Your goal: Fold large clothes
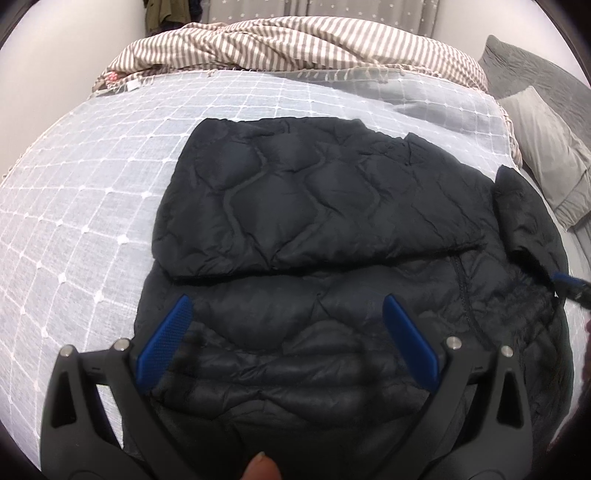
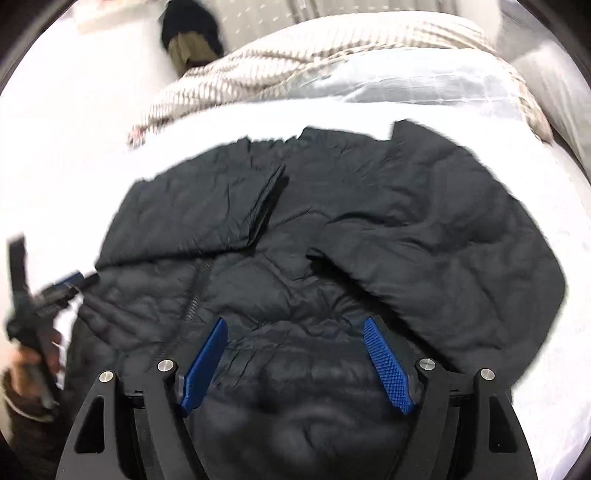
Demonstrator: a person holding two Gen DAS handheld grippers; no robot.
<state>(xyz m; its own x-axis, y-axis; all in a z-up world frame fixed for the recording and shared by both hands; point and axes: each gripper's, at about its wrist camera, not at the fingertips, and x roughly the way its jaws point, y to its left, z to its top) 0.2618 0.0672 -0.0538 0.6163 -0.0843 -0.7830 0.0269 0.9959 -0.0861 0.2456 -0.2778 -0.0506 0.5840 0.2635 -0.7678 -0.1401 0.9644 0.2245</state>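
Observation:
A black quilted puffer jacket (image 1: 332, 206) lies flat on the bed, one sleeve folded across its body. In the right wrist view the jacket (image 2: 332, 229) shows a sleeve folded inward from each side. My left gripper (image 1: 287, 301) hovers over the jacket's near part, open, with nothing between its blue pads (image 1: 166, 343). My right gripper (image 2: 295, 323) is also open above the near middle of the jacket, and its pads (image 2: 388, 365) hold nothing. The right gripper's tip (image 1: 570, 286) shows at the jacket's right edge. The left gripper (image 2: 70, 282) is at the jacket's left edge, held by a hand (image 2: 29, 362).
The bed cover (image 1: 92, 192) is pale blue with a white grid. A brown-and-white striped blanket (image 1: 295, 40) is bunched along the far side. Grey pillows (image 1: 543, 147) lie at the right. Dark clothing (image 2: 192, 33) hangs beyond the bed.

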